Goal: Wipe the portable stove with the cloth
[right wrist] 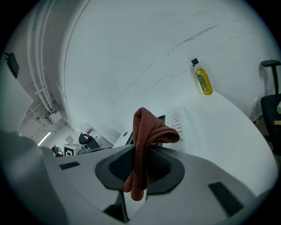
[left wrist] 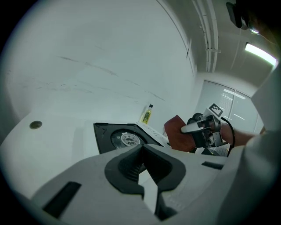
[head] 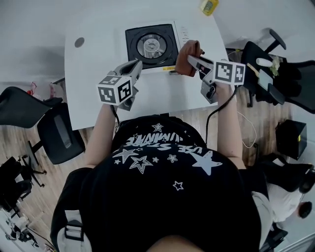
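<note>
The portable stove (head: 151,45), black-topped with a round burner and a white control strip on its right, sits at the far middle of the white table (head: 98,59). My right gripper (head: 193,58) is shut on a reddish-brown cloth (head: 185,60), held just off the stove's right front corner. In the right gripper view the cloth (right wrist: 147,132) stands folded up out of the jaws of the gripper (right wrist: 142,149), hiding most of the stove (right wrist: 175,121). My left gripper (head: 135,64) hovers at the stove's front left edge, shut with nothing in it. The left gripper view shows the stove (left wrist: 125,138) beyond the gripper (left wrist: 142,147).
A yellow bottle (head: 208,6) stands at the table's far right corner. A grey round grommet (head: 79,42) sits in the table left of the stove. Black office chairs stand on the left (head: 29,106) and right (head: 275,74) of the table.
</note>
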`<act>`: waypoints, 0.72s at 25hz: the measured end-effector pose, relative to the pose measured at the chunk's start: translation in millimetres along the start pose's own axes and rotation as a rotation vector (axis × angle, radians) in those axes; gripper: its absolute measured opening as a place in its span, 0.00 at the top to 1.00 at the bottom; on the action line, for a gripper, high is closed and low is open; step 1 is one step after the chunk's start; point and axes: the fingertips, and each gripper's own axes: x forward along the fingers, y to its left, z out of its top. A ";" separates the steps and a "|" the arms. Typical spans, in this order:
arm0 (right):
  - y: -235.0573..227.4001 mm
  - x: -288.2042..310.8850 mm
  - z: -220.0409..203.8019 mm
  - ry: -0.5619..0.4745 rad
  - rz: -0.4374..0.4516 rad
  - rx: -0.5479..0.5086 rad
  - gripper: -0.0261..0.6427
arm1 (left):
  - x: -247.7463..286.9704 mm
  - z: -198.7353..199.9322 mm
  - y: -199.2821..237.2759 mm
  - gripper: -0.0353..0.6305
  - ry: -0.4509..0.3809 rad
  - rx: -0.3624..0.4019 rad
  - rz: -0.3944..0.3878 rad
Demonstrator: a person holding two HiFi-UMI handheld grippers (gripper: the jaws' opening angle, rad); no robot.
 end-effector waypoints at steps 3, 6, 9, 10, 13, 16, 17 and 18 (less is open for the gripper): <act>28.5 16.3 -7.9 -0.002 0.001 -0.013 0.86 | -17.5 1.5 17.9 0.93 -0.004 0.004 -0.016; 55.9 36.0 -16.5 0.002 -0.004 -0.029 0.86 | -37.8 0.9 34.7 0.93 -0.011 0.005 -0.033; 81.0 58.9 -24.4 0.003 -0.014 -0.040 0.86 | -59.3 -2.8 53.2 0.93 -0.013 0.006 -0.048; 88.9 66.6 -27.7 0.005 -0.020 -0.046 0.86 | -66.6 -4.7 59.4 0.93 -0.014 0.004 -0.053; 111.4 88.4 -40.5 0.013 -0.046 -0.062 0.86 | -89.1 -11.3 78.1 0.93 -0.014 0.001 -0.070; 134.1 107.0 -54.1 0.011 -0.075 -0.071 0.86 | -111.5 -19.1 96.3 0.93 -0.003 0.009 -0.098; 140.8 111.9 -59.2 0.009 -0.085 -0.070 0.86 | -117.8 -22.2 101.4 0.93 0.004 0.015 -0.110; 146.7 116.5 -64.1 0.007 -0.096 -0.066 0.86 | -123.3 -24.8 106.2 0.93 0.010 0.022 -0.122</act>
